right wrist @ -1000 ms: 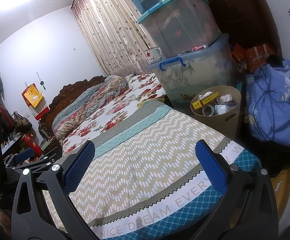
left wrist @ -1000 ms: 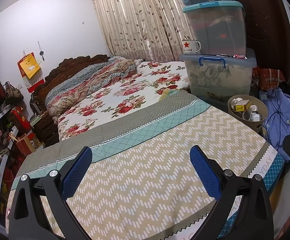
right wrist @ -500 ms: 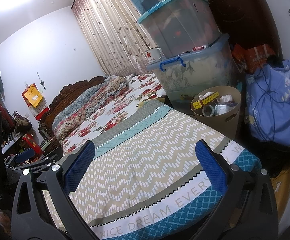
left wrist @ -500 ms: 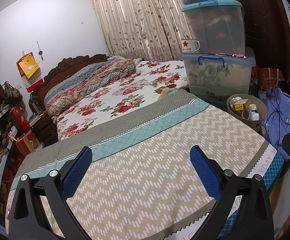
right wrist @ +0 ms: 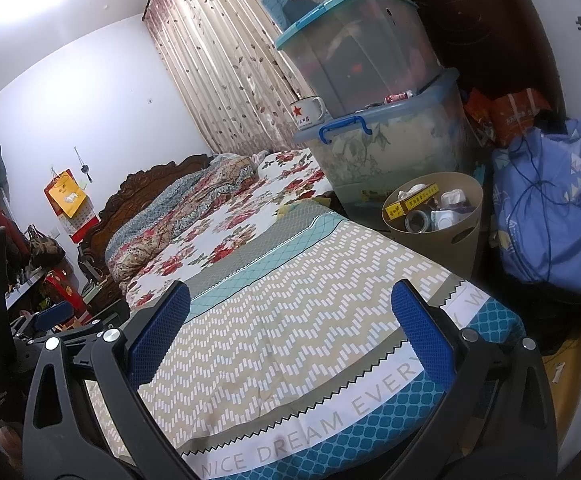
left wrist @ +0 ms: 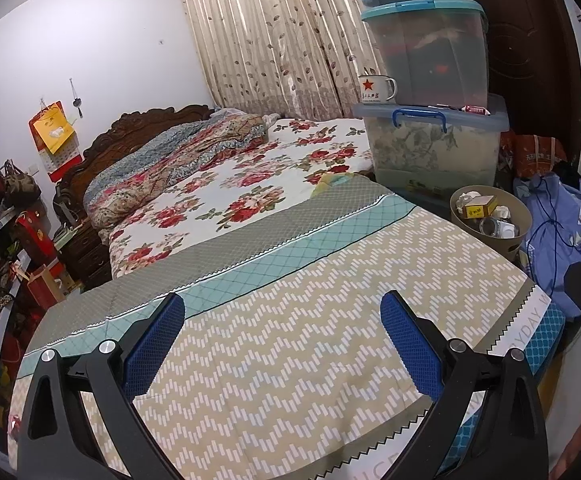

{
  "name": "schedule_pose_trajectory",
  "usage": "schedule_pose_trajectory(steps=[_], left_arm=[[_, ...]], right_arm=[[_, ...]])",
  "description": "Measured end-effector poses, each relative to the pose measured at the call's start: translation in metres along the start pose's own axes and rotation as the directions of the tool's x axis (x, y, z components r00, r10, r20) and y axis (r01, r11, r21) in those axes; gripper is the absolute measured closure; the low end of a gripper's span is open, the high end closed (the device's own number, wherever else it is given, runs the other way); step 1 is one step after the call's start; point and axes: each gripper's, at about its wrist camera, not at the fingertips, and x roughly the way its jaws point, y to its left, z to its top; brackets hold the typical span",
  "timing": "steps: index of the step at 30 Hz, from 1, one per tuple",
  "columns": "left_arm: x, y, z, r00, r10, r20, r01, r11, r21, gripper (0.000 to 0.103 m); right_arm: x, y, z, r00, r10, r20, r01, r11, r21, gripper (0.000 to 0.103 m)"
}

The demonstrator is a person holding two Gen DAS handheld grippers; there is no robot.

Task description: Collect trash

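Note:
A tan waste bin (left wrist: pixel 520 220) stands on the floor at the bed's right side and holds a yellow box (left wrist: pixel 477 209), crumpled white paper and a clear tape roll. It shows in the right wrist view too (right wrist: pixel 468 232). My left gripper (left wrist: pixel 282 344) is open and empty above the zigzag-patterned blanket (left wrist: pixel 290 320). My right gripper (right wrist: pixel 290 332) is open and empty above the blanket's foot end (right wrist: pixel 290 344). Both grippers are well short of the bin.
Stacked clear storage boxes (left wrist: pixel 430 136) with a red-star enamel mug (left wrist: pixel 375 88) stand behind the bin. A blue bag with a cord (right wrist: pixel 550 208) lies right of it. A folded floral quilt (left wrist: pixel 178 164) lies by the headboard. Shelves with red bags (left wrist: pixel 30 248) line the left.
The left view has shifted slightly, so the bin sits a little lower and further right. The right gripper has held still. Both grippers stay open.

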Motion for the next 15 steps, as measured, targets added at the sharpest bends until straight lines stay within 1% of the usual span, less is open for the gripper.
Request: schedule_pose_trajectory(steps=[15], left_arm=[[0.0019,0.0006,-0.0016,1.000,-0.004,-0.005,0.004,1.000,0.000,0.009]], right_arm=[[0.0002,-0.0004,0.0000,1.000,0.001,0.000,-0.001,1.000,0.000,0.003]])
